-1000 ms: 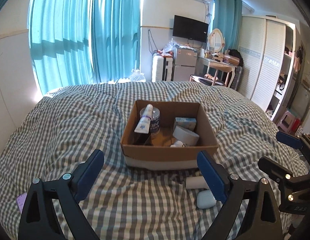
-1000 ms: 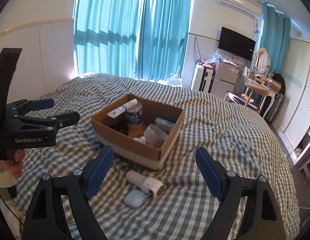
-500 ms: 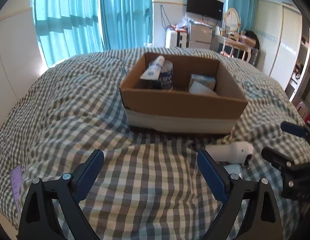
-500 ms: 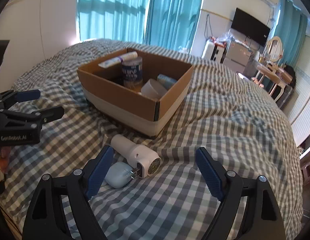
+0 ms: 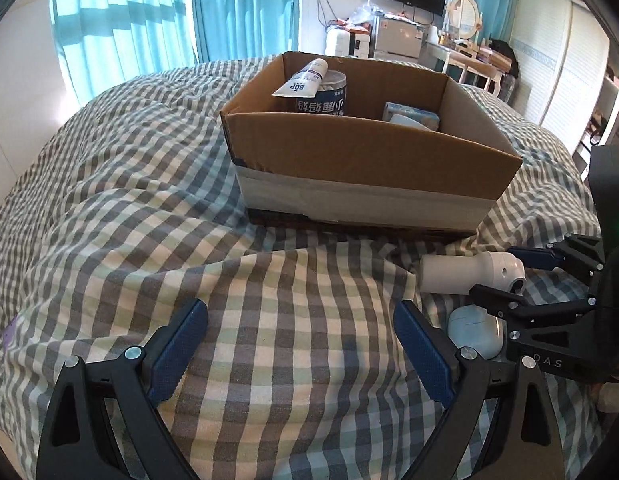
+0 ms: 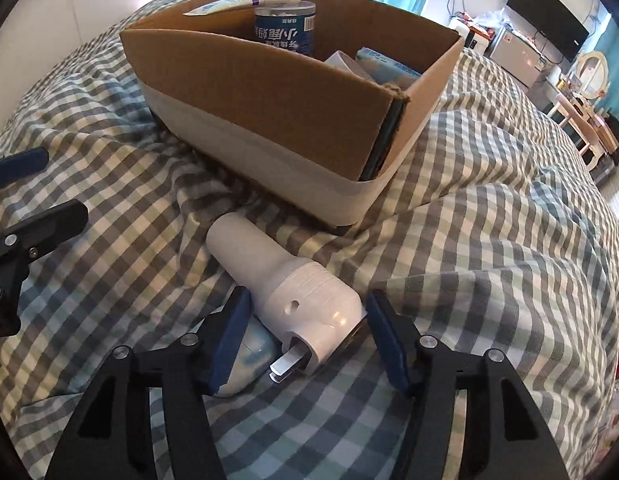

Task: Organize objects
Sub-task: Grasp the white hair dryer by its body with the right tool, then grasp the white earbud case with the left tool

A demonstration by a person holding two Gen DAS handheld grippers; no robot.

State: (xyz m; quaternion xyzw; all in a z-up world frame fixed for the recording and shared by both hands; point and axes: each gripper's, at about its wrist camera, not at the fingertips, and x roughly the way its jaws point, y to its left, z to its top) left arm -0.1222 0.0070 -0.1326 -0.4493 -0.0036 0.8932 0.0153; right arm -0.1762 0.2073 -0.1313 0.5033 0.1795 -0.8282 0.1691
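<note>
A white cylindrical device with a plug (image 6: 287, 286) lies on the checked bedspread in front of a cardboard box (image 6: 269, 92). My right gripper (image 6: 307, 334) is open with its head between the two blue pads, not touching. A pale blue case (image 6: 249, 350) lies under its left finger. In the left wrist view the white device (image 5: 469, 272) and blue case (image 5: 475, 330) lie at the right, with the right gripper (image 5: 521, 280) around the device. My left gripper (image 5: 301, 348) is open and empty above the bedspread, in front of the box (image 5: 365, 160).
The box holds a toothpaste tube (image 5: 303, 80), a blue-labelled jar (image 5: 321, 96), a blue packet (image 5: 409, 114) and a white roll (image 6: 345, 62). The bedspread (image 5: 149, 200) is rumpled. Curtains, a wardrobe and a dresser stand beyond the bed.
Both grippers have dropped and moved forward toward the bed. The right gripper has come down around the white device's head and its jaws have narrowed.
</note>
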